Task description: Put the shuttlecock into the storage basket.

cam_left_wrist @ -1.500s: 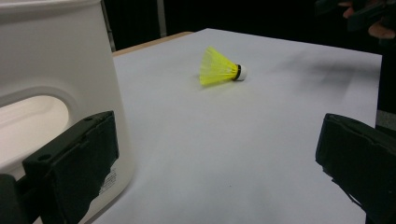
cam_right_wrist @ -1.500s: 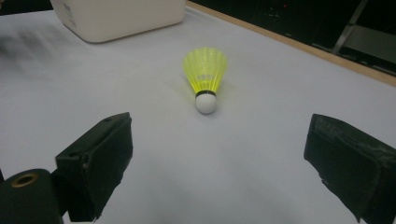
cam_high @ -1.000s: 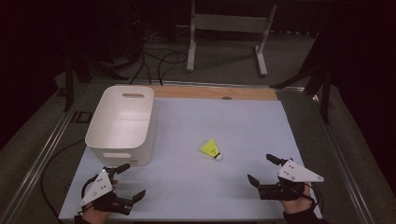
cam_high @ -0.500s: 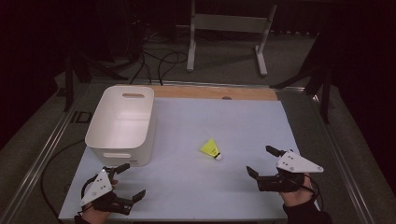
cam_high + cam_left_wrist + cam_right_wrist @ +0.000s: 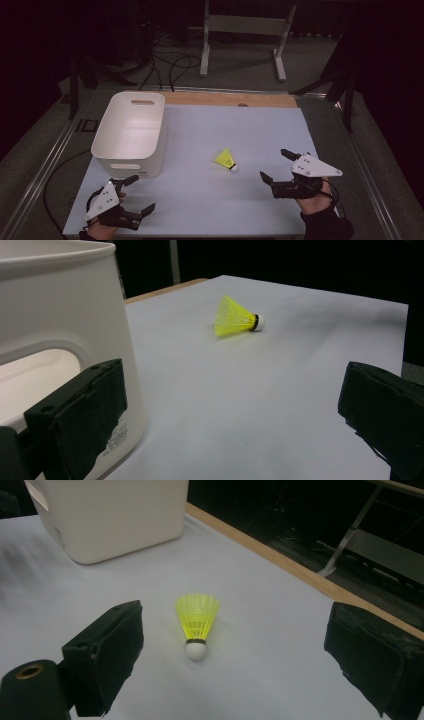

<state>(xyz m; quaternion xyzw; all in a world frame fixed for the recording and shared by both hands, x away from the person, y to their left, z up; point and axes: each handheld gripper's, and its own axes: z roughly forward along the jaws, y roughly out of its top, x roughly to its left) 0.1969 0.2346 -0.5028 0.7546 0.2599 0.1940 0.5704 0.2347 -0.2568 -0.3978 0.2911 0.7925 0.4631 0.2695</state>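
Observation:
A yellow shuttlecock [image 5: 226,160] [image 5: 238,320] [image 5: 197,621] with a white cork tip lies on its side on the pale table sheet [image 5: 230,125], right of centre. My right gripper [image 5: 276,164] [image 5: 240,655] stands open a short way to its right, jaws pointing at it, cork end nearest. At the front left my left gripper [image 5: 140,194] [image 5: 235,415] is open too, with nothing between its jaws, just in front of the white bin [image 5: 131,131] [image 5: 55,325] [image 5: 105,515].
The white bin has cut-out handles and stands at the left of the sheet. A wooden strip [image 5: 235,99] runs along the far table edge. Beyond it are a metal stand [image 5: 242,30] and cables [image 5: 175,62] on the dark floor.
My right gripper has moved forward and left toward the shuttlecock. The left gripper has stayed almost still.

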